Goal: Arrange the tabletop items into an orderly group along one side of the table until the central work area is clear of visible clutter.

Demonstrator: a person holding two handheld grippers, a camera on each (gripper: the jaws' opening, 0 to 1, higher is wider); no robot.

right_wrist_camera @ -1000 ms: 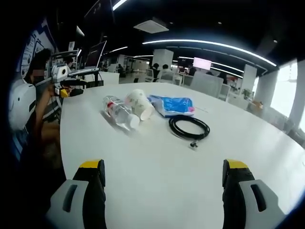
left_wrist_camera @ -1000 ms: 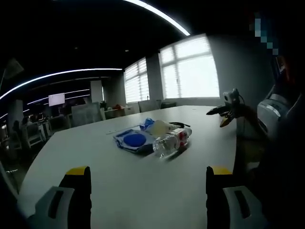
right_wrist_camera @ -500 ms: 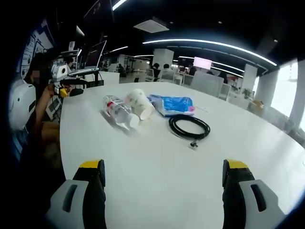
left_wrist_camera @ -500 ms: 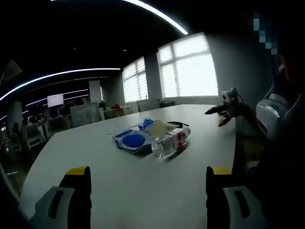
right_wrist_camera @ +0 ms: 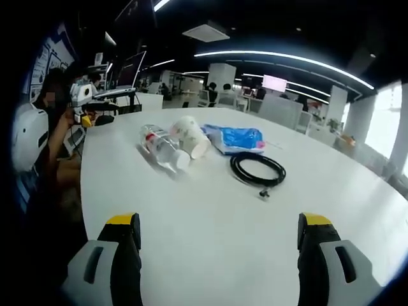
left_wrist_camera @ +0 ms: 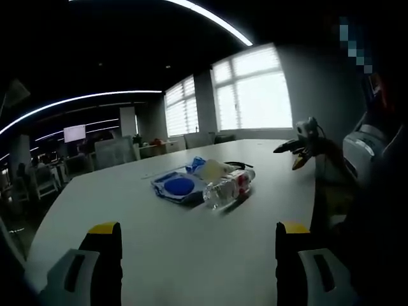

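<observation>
Clearly we have hold of nothing yet: our right gripper (right_wrist_camera: 217,245) has its jaws spread wide over bare table (right_wrist_camera: 210,210), and our left gripper (left_wrist_camera: 197,252) is likewise agape and empty, well short of the clutter.

Nearest to our right gripper lies the black coiled cable (right_wrist_camera: 257,169), loose on the white top. Past it and to the left in the right gripper view, the plastic bottle (right_wrist_camera: 160,148) lies on its side, with the paper cup (right_wrist_camera: 191,136) tipped over just beside it. Furthest, the blue packet (right_wrist_camera: 237,138) rests flat.

As we judge it, rolling is the chief risk. A nudge on the bottle or the cup rather than a square pinch could send either off toward the edge. The cable may uncoil and drag its plug end if we lift one loop. Seen from the left gripper view, the bottle (left_wrist_camera: 226,190) fronts the packet (left_wrist_camera: 178,187), so reaching past it invites a knock.
</observation>
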